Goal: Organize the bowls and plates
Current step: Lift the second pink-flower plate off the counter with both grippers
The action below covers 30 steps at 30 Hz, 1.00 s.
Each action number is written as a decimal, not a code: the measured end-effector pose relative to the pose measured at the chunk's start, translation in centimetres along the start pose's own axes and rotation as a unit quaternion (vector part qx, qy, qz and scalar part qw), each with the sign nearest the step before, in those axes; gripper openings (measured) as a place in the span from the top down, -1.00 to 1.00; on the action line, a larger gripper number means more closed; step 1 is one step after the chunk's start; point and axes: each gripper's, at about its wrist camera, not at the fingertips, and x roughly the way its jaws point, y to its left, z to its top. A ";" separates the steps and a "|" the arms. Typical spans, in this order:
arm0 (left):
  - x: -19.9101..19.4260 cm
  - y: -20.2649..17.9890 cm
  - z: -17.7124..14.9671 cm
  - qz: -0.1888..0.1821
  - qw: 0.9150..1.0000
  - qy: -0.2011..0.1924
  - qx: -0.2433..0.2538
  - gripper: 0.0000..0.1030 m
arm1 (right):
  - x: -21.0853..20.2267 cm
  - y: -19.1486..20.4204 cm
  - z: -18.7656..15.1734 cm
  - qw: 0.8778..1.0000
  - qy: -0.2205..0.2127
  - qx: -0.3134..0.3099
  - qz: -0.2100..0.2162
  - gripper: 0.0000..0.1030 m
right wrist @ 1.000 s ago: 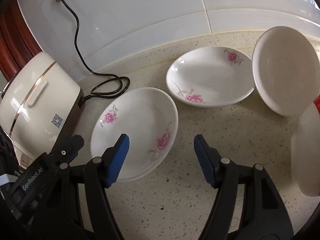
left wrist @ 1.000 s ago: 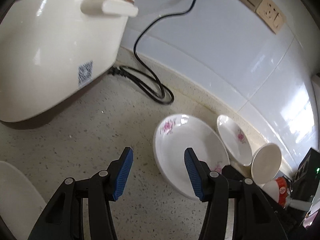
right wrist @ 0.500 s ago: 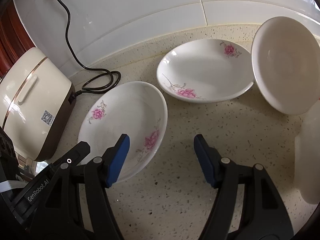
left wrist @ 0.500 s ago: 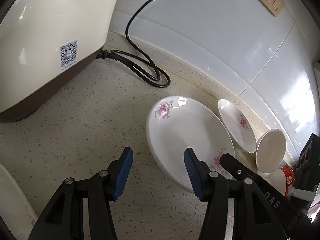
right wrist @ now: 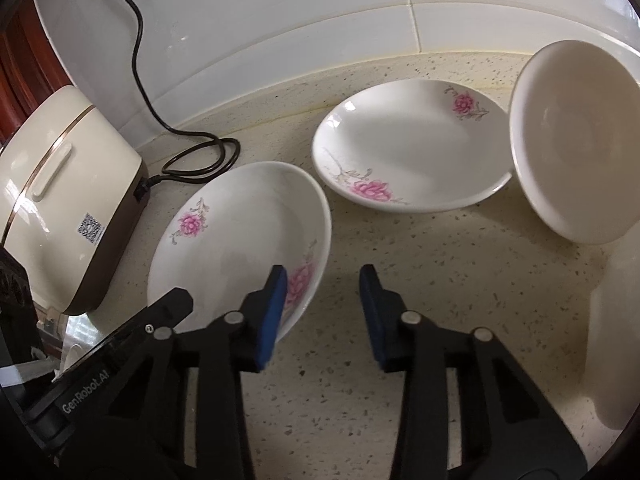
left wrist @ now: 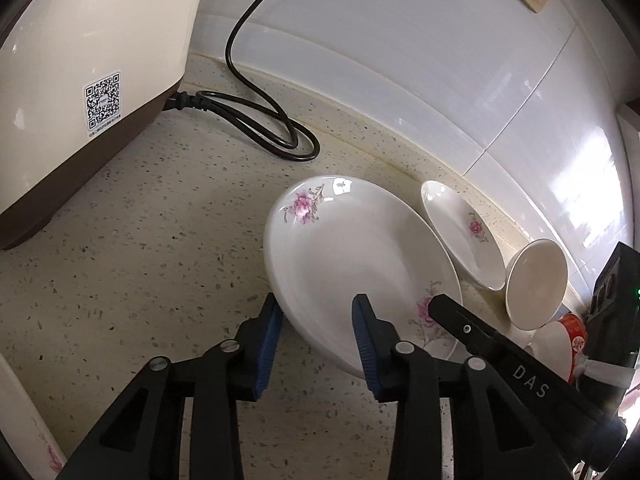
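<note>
We have both tongs spread wide and holding nothing. The left tongs (left wrist: 316,320) straddle the near-left rim of the nearest flowered plate (left wrist: 352,256), one pad outside the rim and one over the plate's well, which looks like the set-up for pinching that edge. The right tongs (right wrist: 323,288) hang over the opposite side of the same plate, their left pad above its pink flower, right pad over bare counter (right wrist: 440,280); we judge they wait clear so the left can lift. Beyond the right tongs lies a second flowered plate (right wrist: 408,148), flat, a likely stacking base. Right of it a plain bowl (right wrist: 572,140) leans tilted. Far left of both tongs stands the rice cooker (left wrist: 80,60), its cord (left wrist: 256,128) coiled by the wall.
</note>
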 end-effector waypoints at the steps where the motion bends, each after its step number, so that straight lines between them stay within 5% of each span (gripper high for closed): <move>1: 0.0 0.0 0.0 0.000 1.000 0.000 -0.001 0.35 | 0.1 0.0 0.0 1.000 0.002 0.000 0.005 0.34; 30: -0.5 -0.1 -0.2 0.028 0.999 -0.012 0.019 0.50 | 0.7 1.5 -0.2 0.999 0.001 -0.047 0.008 0.49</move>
